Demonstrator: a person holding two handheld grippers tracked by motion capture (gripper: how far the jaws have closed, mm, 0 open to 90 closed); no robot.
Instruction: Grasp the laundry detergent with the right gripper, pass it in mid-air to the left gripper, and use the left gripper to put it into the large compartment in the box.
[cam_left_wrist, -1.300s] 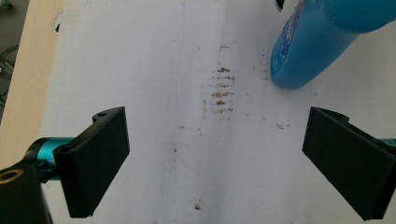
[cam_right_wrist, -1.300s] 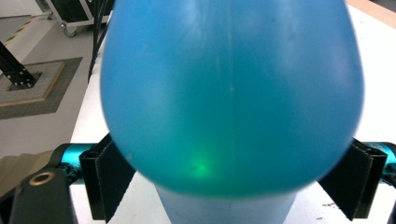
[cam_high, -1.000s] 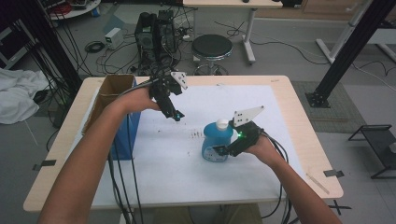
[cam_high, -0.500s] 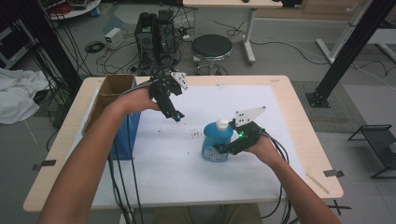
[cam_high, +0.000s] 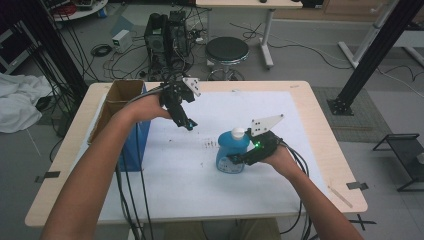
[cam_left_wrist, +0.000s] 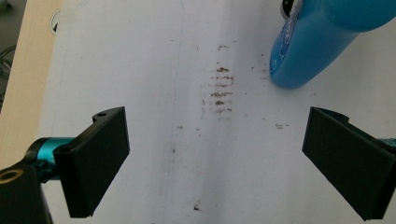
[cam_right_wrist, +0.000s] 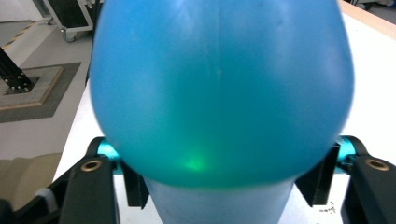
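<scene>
Nearest, the right hand-held gripper sits at the right-centre of the wooden bench, its 2 black jaws clamped on the lower sides of the blue plastic bottle with a white cap. Green light glows on the gripper body, and the grey three-cornered plate stands above it. From the right gripper view the bottle bulges between the jaws, 1 jaw pressing each side, with a green reflection low on the plastic. Bottle stands upright on the white sheet covering the bench top.

Farther back, the left hand-held gripper hovers above the sheet, tipped downward, jaws spread wide and holding nothing. From the left gripper view the 2 jaws stand far apart over the sheet, with a patch of small brown smudges between them and the bottle's base at upper right, apart from both jaws.

Left edge of the bench: an open brown cardboard box with a blue side, beside the left forearm. Beyond the bench on the floor, a round black stool and a black computer tower.
</scene>
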